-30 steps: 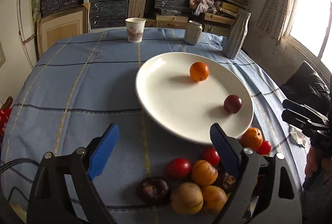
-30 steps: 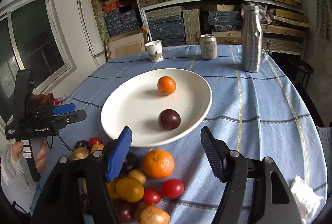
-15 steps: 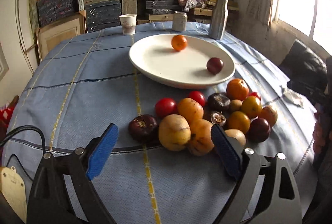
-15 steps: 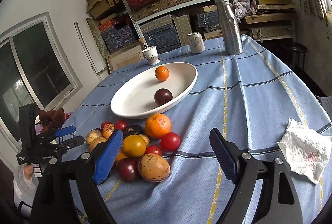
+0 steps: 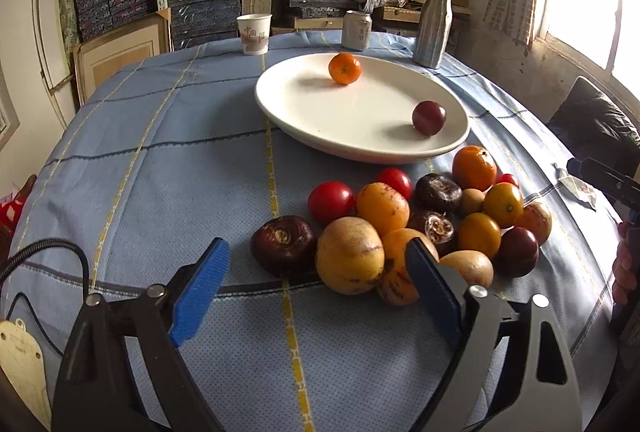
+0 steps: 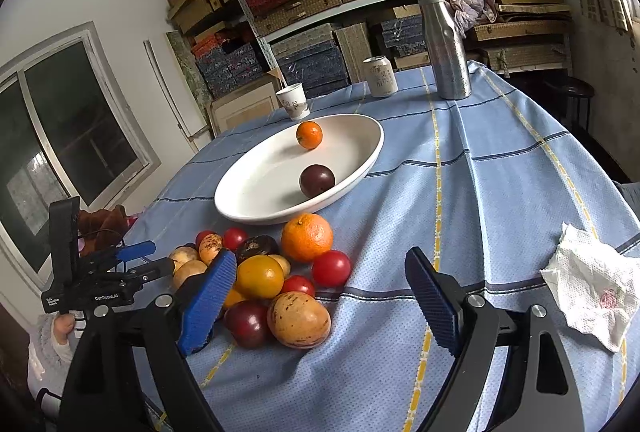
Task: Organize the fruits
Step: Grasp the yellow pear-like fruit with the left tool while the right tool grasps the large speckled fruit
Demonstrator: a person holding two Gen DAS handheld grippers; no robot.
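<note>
A white plate (image 5: 320, 112) (image 6: 256, 188) on the blue tablecloth holds an orange (image 5: 345, 68) (image 6: 309, 134) and a dark plum (image 5: 429, 118) (image 6: 317, 180). A pile of several fruits (image 5: 404, 228) (image 6: 272, 272) lies on the cloth in front of the plate: oranges, red tomatoes, yellow and dark purple fruits. My left gripper (image 5: 316, 286) is open and empty, just short of the pile's near edge. My right gripper (image 6: 320, 306) is open and empty, with the pile at its left finger (image 6: 206, 298). The left gripper also shows in the right wrist view (image 6: 132, 264).
A paper cup (image 5: 253, 33) (image 6: 294, 101), a can (image 5: 357, 30) (image 6: 380, 76) and a metal bottle (image 5: 433, 24) (image 6: 444, 44) stand at the table's far edge. A crumpled tissue (image 6: 592, 292) lies right of the right gripper. Shelves of boxes stand behind the table.
Both grippers have pulled back and lowered, away from the plate. The fruit pile now lies ahead of the fingers. Both stayed open. The fruits have not moved.
</note>
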